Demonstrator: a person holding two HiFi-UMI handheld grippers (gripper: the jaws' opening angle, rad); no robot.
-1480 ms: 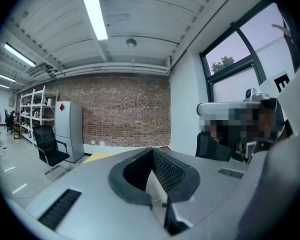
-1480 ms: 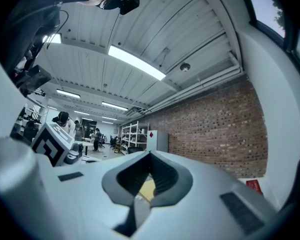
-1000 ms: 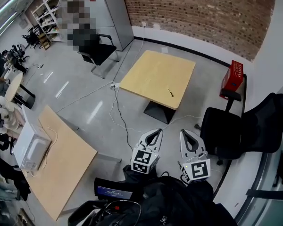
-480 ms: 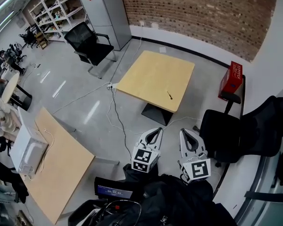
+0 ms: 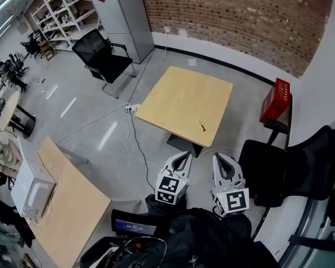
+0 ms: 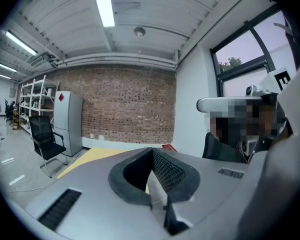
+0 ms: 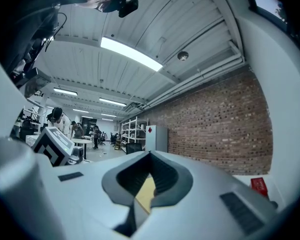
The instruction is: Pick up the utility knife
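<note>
The utility knife (image 5: 202, 125), a small dark slim thing, lies near the front right edge of a square light-wood table (image 5: 178, 96) on the floor ahead. Both grippers are held low and close together, well short of the table. My left gripper (image 5: 185, 156) has its jaws together at the tips with nothing between them, and so does my right gripper (image 5: 218, 157). In the left gripper view the left gripper (image 6: 151, 151) points over the table (image 6: 90, 156) toward a brick wall. In the right gripper view a sliver of tabletop (image 7: 146, 194) shows behind the right gripper (image 7: 150, 155).
A black office chair (image 5: 268, 161) stands right of the grippers, with a red crate (image 5: 275, 100) beyond it. Cables (image 5: 131, 133) trail over the floor left of the table. A second wooden table (image 5: 72, 205) carries a white box at the left. Another black chair (image 5: 103, 54) and a grey cabinet (image 5: 123, 15) stand at the back.
The head view has shifted: table and knife sit a little lower in the picture than before. Both grippers hold the same place and stay shut.
</note>
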